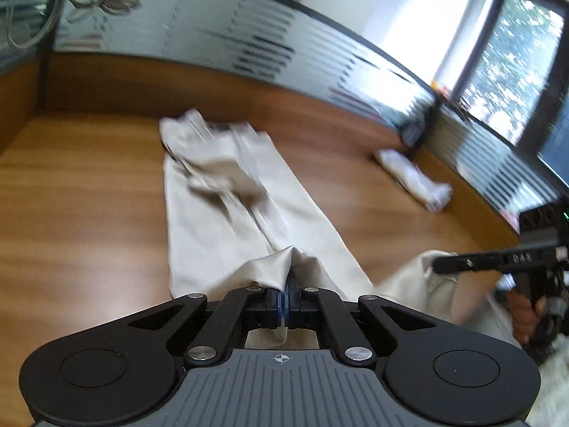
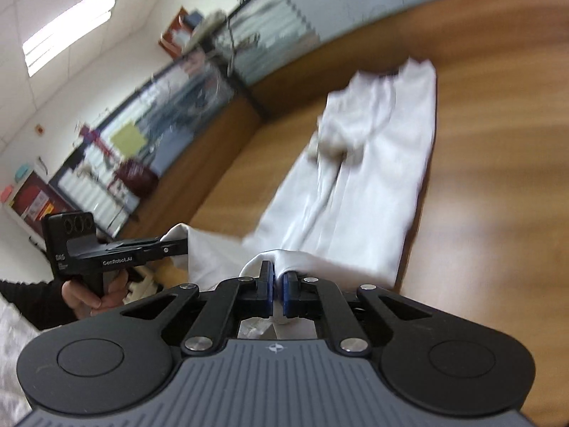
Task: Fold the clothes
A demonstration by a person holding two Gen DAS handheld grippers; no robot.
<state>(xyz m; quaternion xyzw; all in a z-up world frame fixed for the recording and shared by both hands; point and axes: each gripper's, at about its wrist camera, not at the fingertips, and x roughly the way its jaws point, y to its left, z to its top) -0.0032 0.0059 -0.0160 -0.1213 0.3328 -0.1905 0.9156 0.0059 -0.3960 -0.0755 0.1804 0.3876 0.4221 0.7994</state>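
A pair of cream trousers point(image 1: 227, 206) lies lengthwise on the wooden table point(image 1: 78, 192), waistband at the far end, crumpled near the crotch. My left gripper point(image 1: 287, 293) is shut on the near hem of one leg, lifted a little. My right gripper point(image 2: 278, 288) is shut on the near hem of the other leg point(image 2: 355, 192). Each gripper shows in the other's view: the right one point(image 1: 441, 265) at the right, the left one point(image 2: 177, 245) at the left, both pinching cloth.
A rolled white garment point(image 1: 416, 178) lies at the table's far right by the partition. Frosted glass partitions point(image 1: 213, 32) edge the table's back and right. A window point(image 1: 512, 57) is beyond. Shelves and clutter point(image 2: 117, 142) stand off the table's left.
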